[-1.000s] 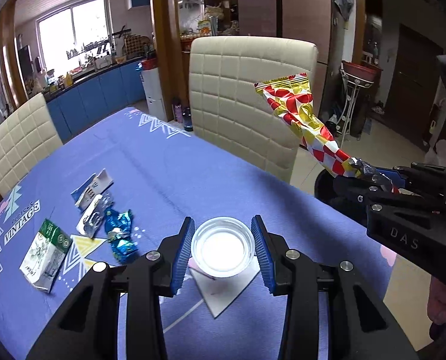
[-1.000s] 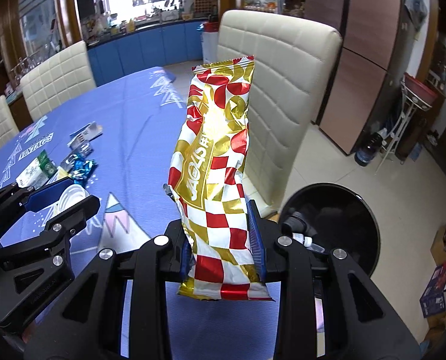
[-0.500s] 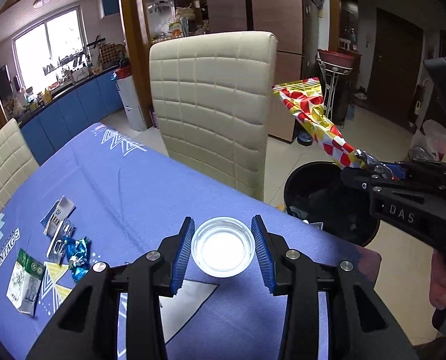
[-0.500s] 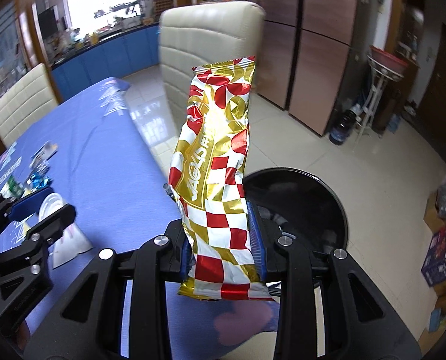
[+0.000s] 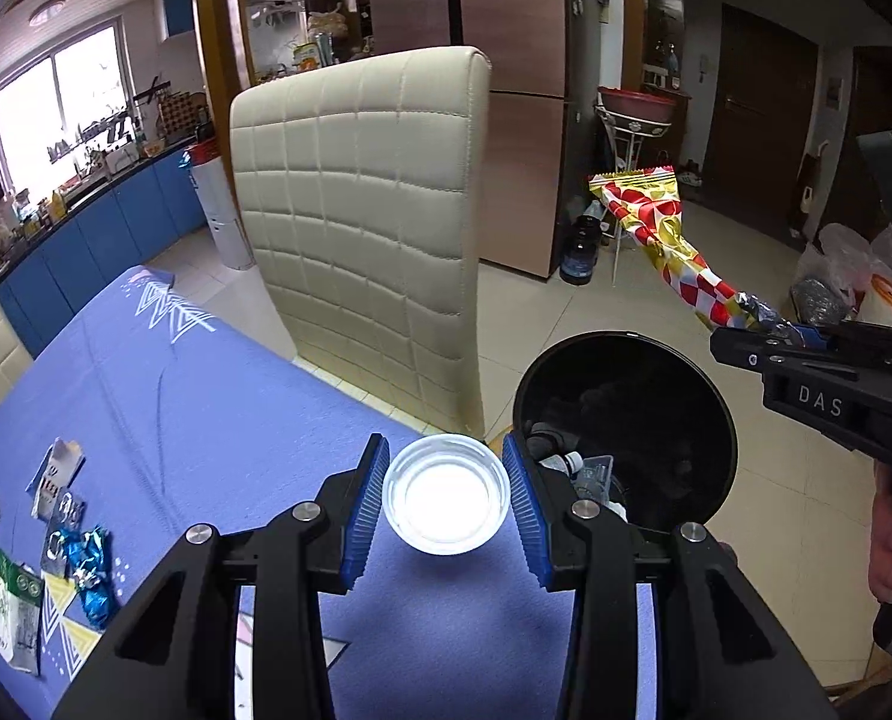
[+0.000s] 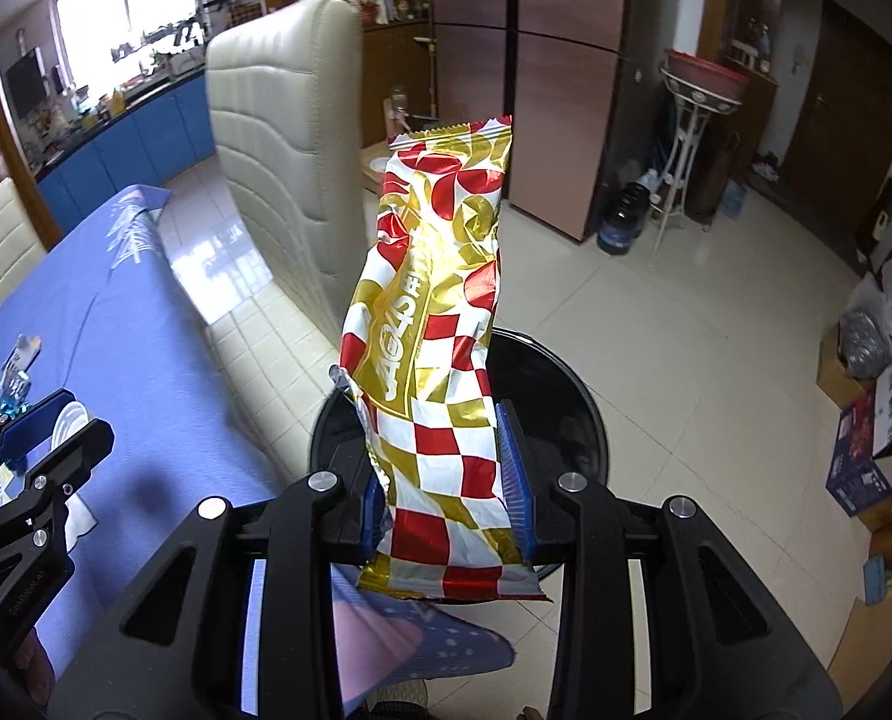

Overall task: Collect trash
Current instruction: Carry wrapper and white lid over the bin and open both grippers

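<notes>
A blue patterned cloth covers the desk, beside a round black trash bin on the tiled floor. The right gripper pinches a red, gold and white checkered foil wrapper above the bin. The left gripper clamps a small clear plastic cup over the desk's edge.

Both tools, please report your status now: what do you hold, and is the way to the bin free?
Left tool shut on plastic cup. Right tool shut on snack wrapper, over black bin. Nothing in between.
</notes>
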Tool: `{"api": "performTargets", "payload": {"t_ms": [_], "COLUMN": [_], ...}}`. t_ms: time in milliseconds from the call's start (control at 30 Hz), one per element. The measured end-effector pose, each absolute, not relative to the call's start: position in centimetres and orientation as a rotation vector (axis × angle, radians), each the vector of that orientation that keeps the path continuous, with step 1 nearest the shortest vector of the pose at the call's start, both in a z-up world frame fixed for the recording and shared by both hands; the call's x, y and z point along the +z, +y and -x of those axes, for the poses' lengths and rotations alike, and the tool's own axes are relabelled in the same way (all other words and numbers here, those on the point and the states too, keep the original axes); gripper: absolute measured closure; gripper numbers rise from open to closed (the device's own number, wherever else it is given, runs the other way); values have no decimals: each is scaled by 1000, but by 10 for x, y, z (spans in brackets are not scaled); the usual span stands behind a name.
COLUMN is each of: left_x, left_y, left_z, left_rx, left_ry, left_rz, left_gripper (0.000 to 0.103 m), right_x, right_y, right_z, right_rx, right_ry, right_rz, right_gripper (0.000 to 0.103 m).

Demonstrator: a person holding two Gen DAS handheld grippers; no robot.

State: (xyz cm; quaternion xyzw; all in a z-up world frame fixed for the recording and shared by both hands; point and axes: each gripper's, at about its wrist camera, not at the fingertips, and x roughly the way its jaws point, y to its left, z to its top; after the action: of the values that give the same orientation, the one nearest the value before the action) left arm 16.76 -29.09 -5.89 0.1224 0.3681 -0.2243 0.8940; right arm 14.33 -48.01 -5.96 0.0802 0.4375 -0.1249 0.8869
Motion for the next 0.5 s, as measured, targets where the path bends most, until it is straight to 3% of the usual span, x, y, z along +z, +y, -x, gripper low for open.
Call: {"api": "performTargets", "payload": {"t_ms": [67,100,133,500], "left_x": [-60,-61,-61,-68], "left_y": [-296,-299,-302,-324], "left_z": [-170,-171,-172,-179], "left_rx": [-478,-484,-488,-526], "left_ry": [767,768,769,783], "left_rz": [-257,-260,-262,-275], "left_gripper": [64,64,64,64], "right_x": [-62,-62,-62,-71], "right_y": [-487,-491,-495,-519], "right_z": [-146,-144,-141,-138], "right_rx": [-274,-286,-297,-344], "right_ry": [926,916,896,907], "right_rz": [-185,-199,-207,-239], "right_gripper": [57,37,31,31]}}
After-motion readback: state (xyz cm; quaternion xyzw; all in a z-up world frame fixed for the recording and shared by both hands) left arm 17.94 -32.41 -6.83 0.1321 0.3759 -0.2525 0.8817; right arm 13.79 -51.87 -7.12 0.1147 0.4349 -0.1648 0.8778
